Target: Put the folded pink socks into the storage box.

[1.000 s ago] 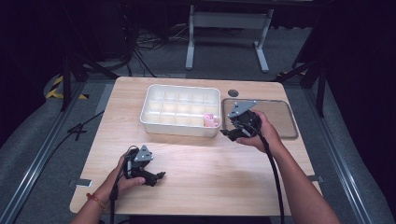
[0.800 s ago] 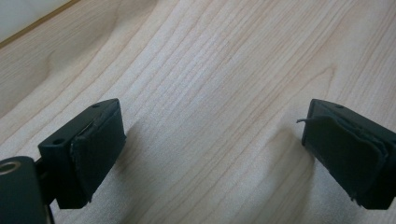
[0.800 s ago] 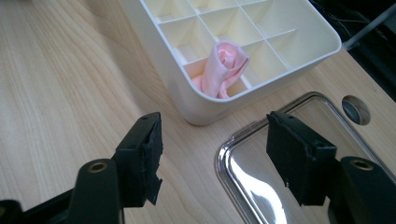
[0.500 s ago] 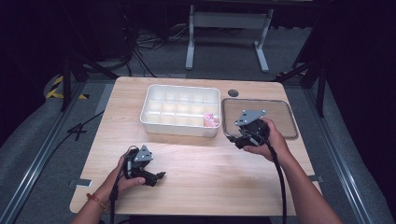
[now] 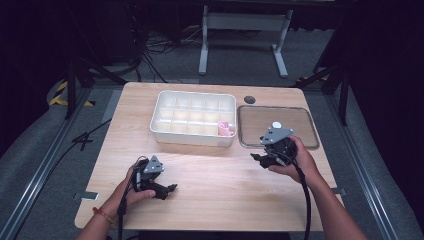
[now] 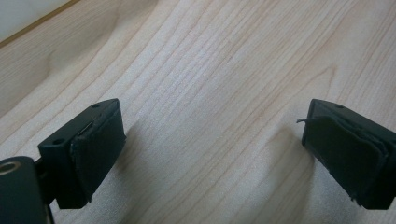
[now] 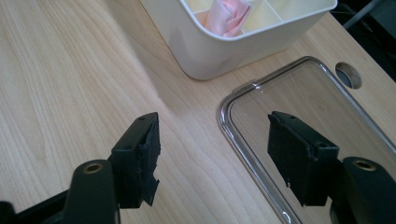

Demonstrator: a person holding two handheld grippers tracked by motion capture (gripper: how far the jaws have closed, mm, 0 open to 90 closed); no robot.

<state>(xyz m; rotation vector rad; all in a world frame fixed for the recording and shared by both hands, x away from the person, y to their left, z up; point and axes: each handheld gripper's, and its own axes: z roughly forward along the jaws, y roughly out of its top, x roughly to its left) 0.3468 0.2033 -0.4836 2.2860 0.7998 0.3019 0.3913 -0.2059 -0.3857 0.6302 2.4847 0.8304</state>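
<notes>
A white box with several compartments point(image 5: 194, 117) stands at the back middle of the wooden table. Something pink and soft point(image 5: 225, 129) lies in its near right compartment, and the right gripper view shows this pink thing point(image 7: 229, 16) over the box wall point(image 7: 219, 51). A clear flat lid point(image 5: 277, 126) lies to the right of the box. My right gripper point(image 5: 257, 159) hovers at the lid's near left corner point(image 7: 252, 149), open with nothing between its fingers. My left gripper point(image 5: 167, 190) rests low over bare wood near the front left, open and empty point(image 6: 210, 149).
A round cable hole point(image 5: 249, 99) sits in the tabletop behind the lid. Bare wood point(image 5: 215, 175) spreads between the two grippers. Beyond the table's far edge there are metal stand legs point(image 5: 240, 45) and cables on the dark floor.
My right gripper has drawn back from the box's right end toward the person and a little lower, now at the lid's near left corner. The left gripper has stayed put.
</notes>
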